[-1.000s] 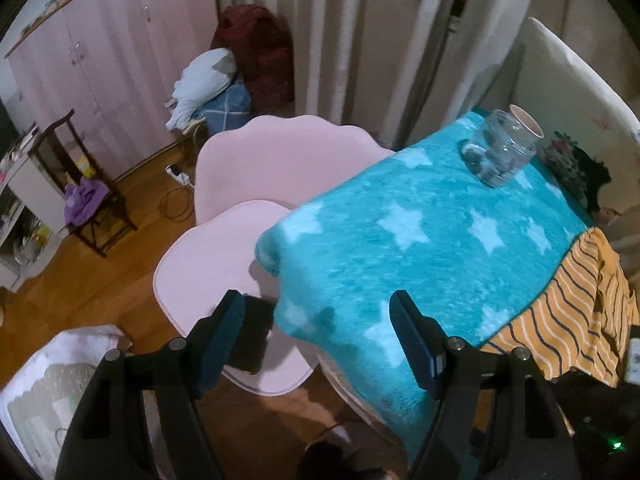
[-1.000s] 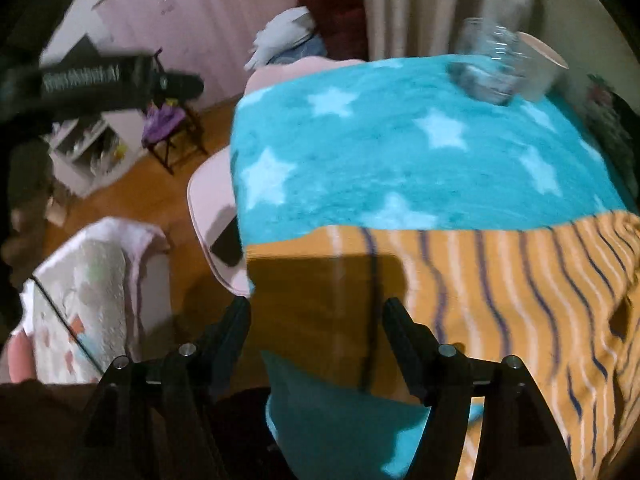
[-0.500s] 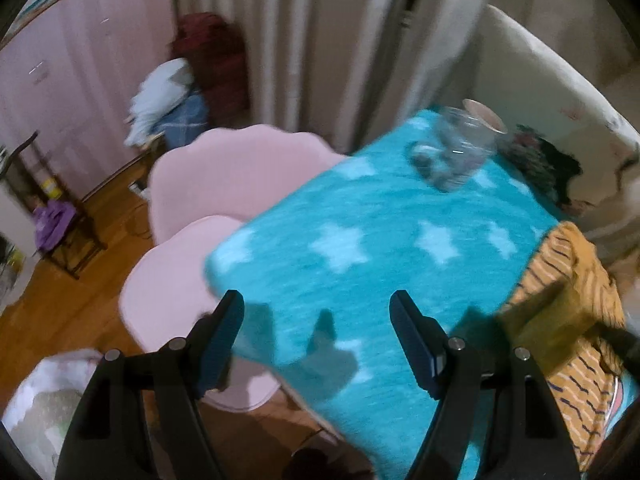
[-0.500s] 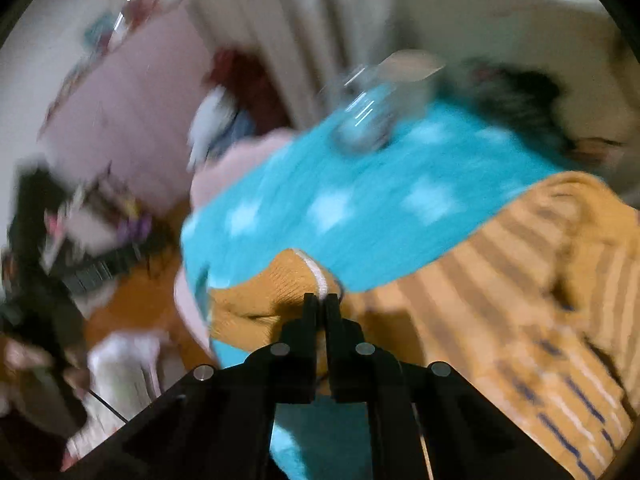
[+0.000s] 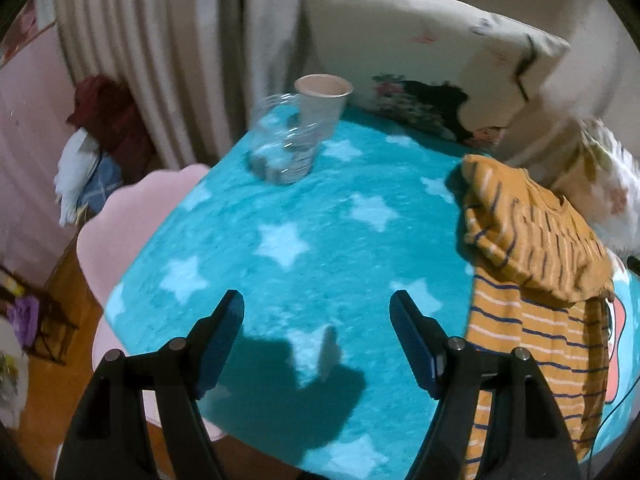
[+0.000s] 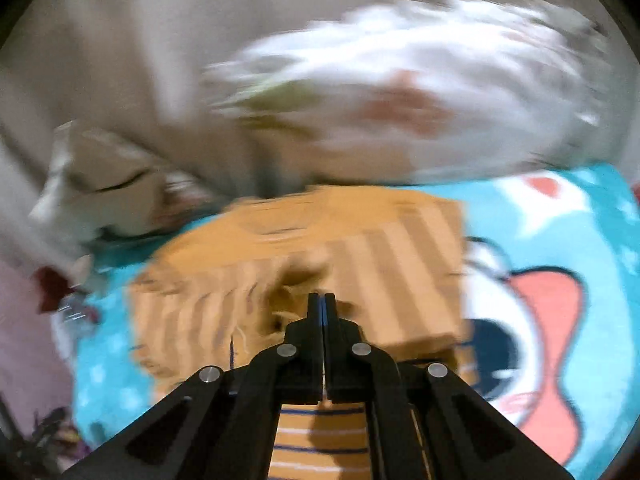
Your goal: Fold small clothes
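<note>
Garment: orange striped top point(image 5: 532, 240), right side of the turquoise star blanket point(image 5: 288, 216), upper part doubled over the lower.
Long axis: runs from the far pillow point(image 5: 420, 52) toward the near blanket edge; the folded end points away.
Right gripper point(image 6: 323, 300): jaws pressed together on a pinch of the top.
Left gripper point(image 5: 316, 320): spread wide, holding nothing, above bare blanket.
Risk: thin pinch may slip, likely dropping the fold crooked.
Risk 2: a stray sweep could tip the clear jar point(image 5: 284, 148) or the paper cup point(image 5: 322, 100).
</note>
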Action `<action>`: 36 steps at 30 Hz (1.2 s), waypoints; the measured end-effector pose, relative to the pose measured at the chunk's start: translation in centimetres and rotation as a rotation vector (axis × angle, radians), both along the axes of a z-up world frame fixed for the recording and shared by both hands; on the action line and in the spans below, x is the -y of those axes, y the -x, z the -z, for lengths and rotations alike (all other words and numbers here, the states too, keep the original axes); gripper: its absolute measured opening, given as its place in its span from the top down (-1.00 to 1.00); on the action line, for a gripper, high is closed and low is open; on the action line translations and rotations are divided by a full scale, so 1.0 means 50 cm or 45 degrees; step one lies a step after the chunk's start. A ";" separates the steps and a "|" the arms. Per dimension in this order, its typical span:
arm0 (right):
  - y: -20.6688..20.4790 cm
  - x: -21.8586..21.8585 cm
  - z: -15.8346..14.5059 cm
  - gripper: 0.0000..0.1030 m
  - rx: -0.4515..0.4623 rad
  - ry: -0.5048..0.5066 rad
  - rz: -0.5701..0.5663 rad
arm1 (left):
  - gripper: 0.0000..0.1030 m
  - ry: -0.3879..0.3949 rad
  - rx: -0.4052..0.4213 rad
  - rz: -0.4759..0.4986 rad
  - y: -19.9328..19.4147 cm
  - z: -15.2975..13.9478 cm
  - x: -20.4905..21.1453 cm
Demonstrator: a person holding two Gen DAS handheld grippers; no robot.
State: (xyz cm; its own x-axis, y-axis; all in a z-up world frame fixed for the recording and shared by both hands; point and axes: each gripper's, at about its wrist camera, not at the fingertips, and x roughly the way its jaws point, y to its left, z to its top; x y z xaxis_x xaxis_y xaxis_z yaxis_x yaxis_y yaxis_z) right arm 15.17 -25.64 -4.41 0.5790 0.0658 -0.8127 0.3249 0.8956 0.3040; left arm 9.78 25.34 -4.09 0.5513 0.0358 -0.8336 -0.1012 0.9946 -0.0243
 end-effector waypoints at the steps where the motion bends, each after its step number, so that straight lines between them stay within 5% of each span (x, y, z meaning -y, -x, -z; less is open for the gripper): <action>1: 0.003 0.033 0.013 0.97 -0.019 0.012 0.042 | -0.44 -0.004 0.004 0.014 -0.004 -0.004 0.014; 5: 0.010 0.111 0.070 0.91 -0.135 0.094 0.180 | -0.45 0.030 -0.027 0.052 -0.013 0.001 0.055; 8: 0.025 0.109 0.077 0.83 -0.094 -0.058 0.103 | -0.45 0.045 -0.047 0.070 -0.003 0.008 0.089; 10: 0.028 0.089 0.071 -0.02 -0.076 -0.056 0.010 | -0.45 0.044 -0.065 0.082 0.006 0.015 0.111; 11: 0.022 0.068 0.069 -0.15 -0.062 -0.018 -0.039 | -0.45 0.047 -0.072 0.087 0.010 0.017 0.118; 18: -0.054 -0.011 0.141 -0.13 -0.144 -0.020 -0.176 | -0.45 -0.014 -0.089 0.153 0.054 0.026 0.177; 19: -0.066 -0.023 0.163 0.41 -0.193 -0.030 -0.214 | -0.45 -0.021 -0.090 0.152 0.060 0.025 0.179; 20: -0.070 -0.031 0.175 0.67 -0.218 -0.024 -0.228 | -0.45 -0.025 -0.087 0.148 0.065 0.022 0.178; 23: -0.058 -0.047 0.159 0.74 -0.158 -0.036 -0.278 | -0.45 -0.062 -0.060 0.130 0.081 0.011 0.172; 26: -0.041 -0.021 0.121 0.74 -0.072 -0.007 -0.237 | -0.45 -0.086 -0.064 0.102 0.084 0.011 0.161; 29: -0.050 0.039 0.127 0.64 -0.106 0.083 -0.087 | -0.45 -0.053 -0.084 0.081 0.082 0.017 0.158; 30: -0.053 0.059 0.137 0.44 -0.140 0.110 -0.036 | -0.45 -0.046 -0.087 0.082 0.081 0.020 0.163; 32: -0.052 0.096 0.156 0.40 -0.211 0.057 0.031 | -0.45 -0.048 -0.092 0.094 0.081 0.027 0.176; 34: -0.010 0.116 0.147 0.22 -0.156 -0.056 0.045 | -0.45 -0.052 -0.113 0.111 0.078 0.041 0.193; 36: 0.023 0.114 0.132 -0.01 -0.131 -0.028 0.015 | -0.45 -0.043 -0.140 0.123 0.077 0.057 0.205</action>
